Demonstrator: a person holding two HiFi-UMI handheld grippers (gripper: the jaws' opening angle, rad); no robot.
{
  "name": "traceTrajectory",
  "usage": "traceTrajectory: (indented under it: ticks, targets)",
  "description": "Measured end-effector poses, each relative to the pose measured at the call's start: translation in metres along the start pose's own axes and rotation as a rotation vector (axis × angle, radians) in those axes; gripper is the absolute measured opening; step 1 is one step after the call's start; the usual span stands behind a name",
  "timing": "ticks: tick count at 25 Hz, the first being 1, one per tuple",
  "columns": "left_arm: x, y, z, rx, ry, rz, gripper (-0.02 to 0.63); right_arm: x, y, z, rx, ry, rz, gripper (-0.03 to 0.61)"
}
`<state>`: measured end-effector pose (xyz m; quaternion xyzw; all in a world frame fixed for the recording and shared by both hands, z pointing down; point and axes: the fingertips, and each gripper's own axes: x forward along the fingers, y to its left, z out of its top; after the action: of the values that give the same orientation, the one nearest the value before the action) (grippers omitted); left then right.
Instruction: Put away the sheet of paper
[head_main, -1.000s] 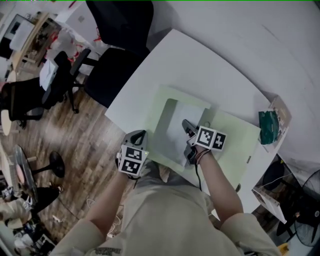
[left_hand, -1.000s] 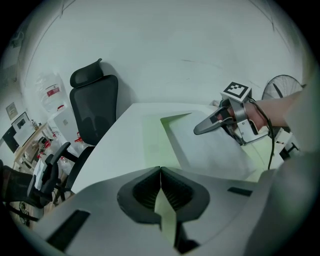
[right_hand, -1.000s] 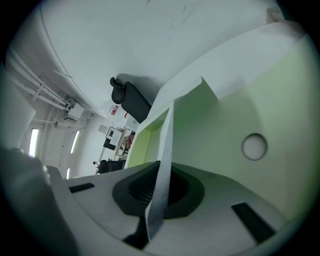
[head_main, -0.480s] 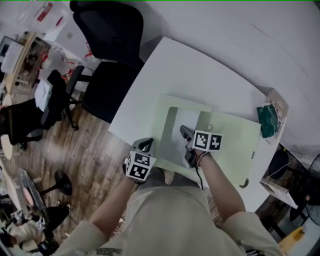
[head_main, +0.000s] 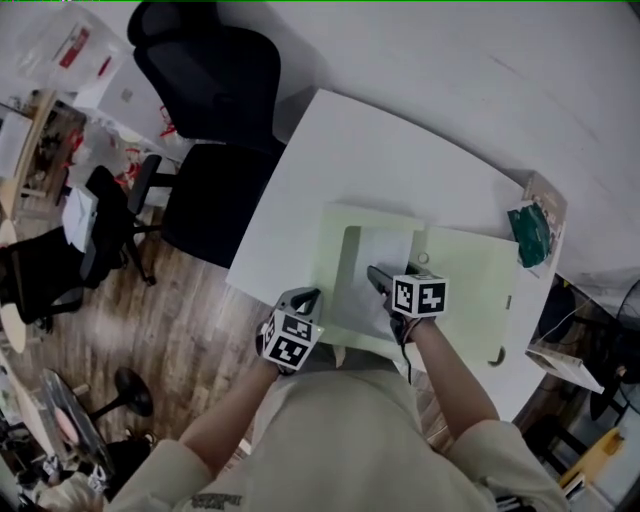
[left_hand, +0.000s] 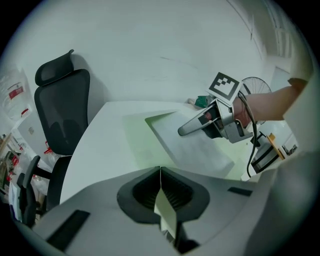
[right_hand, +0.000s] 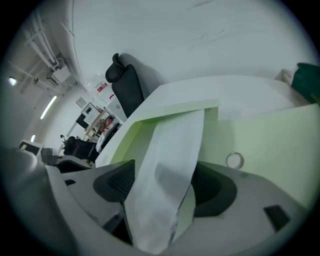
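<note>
A white sheet of paper (head_main: 372, 262) lies inside an open pale-green folder (head_main: 470, 285) on the white table (head_main: 400, 150). My right gripper (head_main: 380, 276) reaches over the sheet's near right part. In the right gripper view the paper (right_hand: 172, 150) and a green folder leaf run up between the right gripper's (right_hand: 165, 200) jaws. Those jaws are opening and the pads stand clear of the paper. My left gripper (head_main: 306, 298) is at the folder's near left edge, and in its own view the left gripper (left_hand: 161, 192) is shut on a thin pale-green folder flap (left_hand: 165, 212).
A black office chair (head_main: 215, 90) stands beyond the table's far left corner. A dark green object (head_main: 528, 230) lies on a box at the table's right end. A round metal ring (right_hand: 234, 160) sits on the folder's right half. More chairs and clutter stand on the wooden floor (head_main: 150, 320).
The head view has drifted, so the table sits a little farther right. Both grippers keep their places at the folder's near edge, the right one still over the paper.
</note>
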<state>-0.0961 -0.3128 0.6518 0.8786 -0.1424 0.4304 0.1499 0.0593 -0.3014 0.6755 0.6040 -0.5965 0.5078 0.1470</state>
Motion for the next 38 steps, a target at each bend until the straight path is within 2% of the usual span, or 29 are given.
traceTrajectory:
  ticks: [3,7,10,13,22,26,29,33,38]
  targets:
    - [-0.005,0.003,0.01,0.025,-0.045,-0.023,0.021,-0.016,-0.011,0.002,-0.04,-0.022,-0.096,0.364]
    - [-0.019,0.012,0.028,0.042,-0.093,-0.033,0.021,-0.044,-0.013,0.018,-0.026,-0.094,-0.134,0.362]
    - [-0.038,0.014,0.05,0.072,-0.133,-0.035,0.021,-0.071,-0.01,0.036,-0.041,-0.164,-0.131,0.349]
    - [-0.056,0.015,0.072,0.102,-0.182,-0.035,0.021,-0.101,0.002,0.057,-0.082,-0.248,-0.132,0.284]
    - [-0.114,0.016,0.141,0.188,-0.338,-0.009,0.021,-0.196,0.074,0.108,-0.194,-0.517,-0.077,0.159]
    - [-0.147,0.019,0.172,0.205,-0.415,0.005,0.021,-0.24,0.108,0.122,-0.242,-0.631,-0.031,0.138]
    - [-0.181,0.022,0.203,0.204,-0.525,0.018,0.021,-0.27,0.129,0.133,-0.286,-0.687,-0.001,0.13]
    - [-0.225,0.02,0.234,0.235,-0.652,0.041,0.021,-0.307,0.145,0.146,-0.338,-0.779,-0.009,0.089]
    - [-0.262,0.017,0.254,0.25,-0.737,0.058,0.021,-0.342,0.162,0.156,-0.368,-0.872,-0.018,0.063]
